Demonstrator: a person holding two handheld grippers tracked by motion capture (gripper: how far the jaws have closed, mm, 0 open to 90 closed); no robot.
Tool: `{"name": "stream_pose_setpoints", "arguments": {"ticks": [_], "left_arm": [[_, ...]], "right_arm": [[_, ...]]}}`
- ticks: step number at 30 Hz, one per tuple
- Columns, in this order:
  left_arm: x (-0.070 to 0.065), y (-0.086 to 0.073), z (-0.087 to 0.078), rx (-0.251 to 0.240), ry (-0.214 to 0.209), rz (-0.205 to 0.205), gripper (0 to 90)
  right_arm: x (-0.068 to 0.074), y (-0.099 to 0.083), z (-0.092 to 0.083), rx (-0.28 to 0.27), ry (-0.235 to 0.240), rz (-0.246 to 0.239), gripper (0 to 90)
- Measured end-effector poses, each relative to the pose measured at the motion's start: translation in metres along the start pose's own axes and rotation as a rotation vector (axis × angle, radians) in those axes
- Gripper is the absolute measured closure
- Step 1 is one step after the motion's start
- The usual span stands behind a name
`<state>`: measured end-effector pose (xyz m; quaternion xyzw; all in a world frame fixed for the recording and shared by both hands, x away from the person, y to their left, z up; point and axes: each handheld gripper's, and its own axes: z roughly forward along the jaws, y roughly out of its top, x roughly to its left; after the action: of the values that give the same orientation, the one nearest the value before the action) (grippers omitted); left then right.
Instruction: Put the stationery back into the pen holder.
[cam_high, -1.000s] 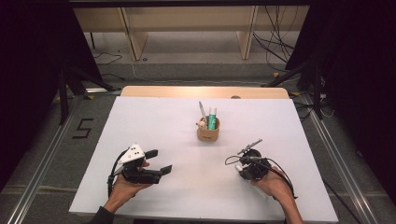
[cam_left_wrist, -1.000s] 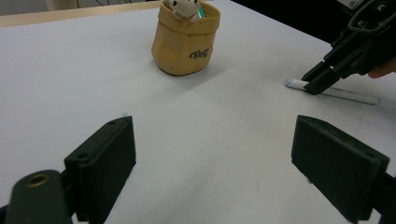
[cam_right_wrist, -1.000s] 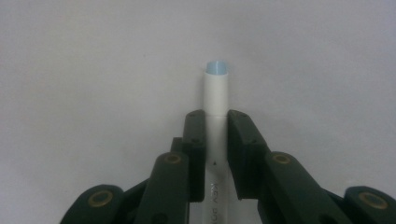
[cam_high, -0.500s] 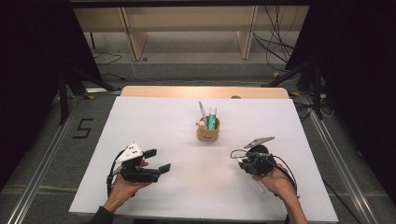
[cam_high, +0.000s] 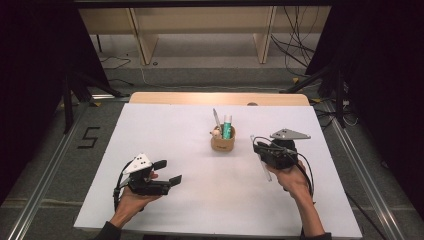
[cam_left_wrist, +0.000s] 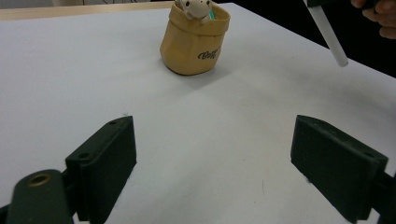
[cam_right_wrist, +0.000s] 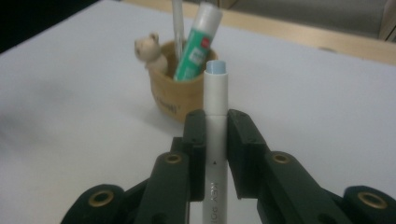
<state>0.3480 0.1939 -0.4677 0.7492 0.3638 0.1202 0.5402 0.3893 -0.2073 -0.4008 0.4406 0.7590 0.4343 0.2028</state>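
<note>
White pen (cam_right_wrist: 215, 126) clamped in my right gripper (cam_right_wrist: 215, 154), jaws closed tight on the barrel a little below the pale blue cap end, which sticks up past the pads. In the high view the pen (cam_high: 261, 161) hangs slanted from the right gripper (cam_high: 259, 150), clear of the white table (cam_high: 165, 130), just to the right of the tan cup (cam_high: 223, 144). Judgement: light, stiff, smooth plastic barrel, so it can twist or slide between flat pads if nudged sideways; the grip sits near one end, which leaves a long free tail to swing. A hold nearer the middle would be steadier, but this one leaves the lower end free to go into the cup first. The cup looks like soft fabric or thin card, light, liable to tip if the pen knocks its rim; it already holds a green-and-white glue stick (cam_right_wrist: 195, 42), a clear pen (cam_right_wrist: 177, 23) and a small bear figure (cam_right_wrist: 152, 49). Left gripper (cam_left_wrist: 215, 154) low over the table on the left side, jaws spread wide, nothing between them, touching nothing.
</note>
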Motion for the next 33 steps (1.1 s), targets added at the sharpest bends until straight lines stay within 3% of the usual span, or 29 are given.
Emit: {"name": "stream_pose_setpoints", "arguments": {"ticks": [6,18,28,33], "left_arm": [[0.000,-0.001,-0.001,0.004,-0.003,-0.004,13.9],[0.001,-0.002,-0.002,0.002,-0.004,-0.009,14.0],[0.001,-0.002,-0.002,0.000,-0.004,-0.011,14.0],[0.001,-0.002,-0.002,0.001,-0.006,-0.010,14.1]], "right_arm": [[0.005,0.019,0.011,-0.070,0.005,-0.009,78.7],[0.010,0.046,0.034,-0.161,0.018,0.022,78.7],[0.004,0.061,0.053,-0.250,0.003,0.098,78.7],[-0.001,0.066,0.066,-0.265,-0.018,0.133,78.7]]}}
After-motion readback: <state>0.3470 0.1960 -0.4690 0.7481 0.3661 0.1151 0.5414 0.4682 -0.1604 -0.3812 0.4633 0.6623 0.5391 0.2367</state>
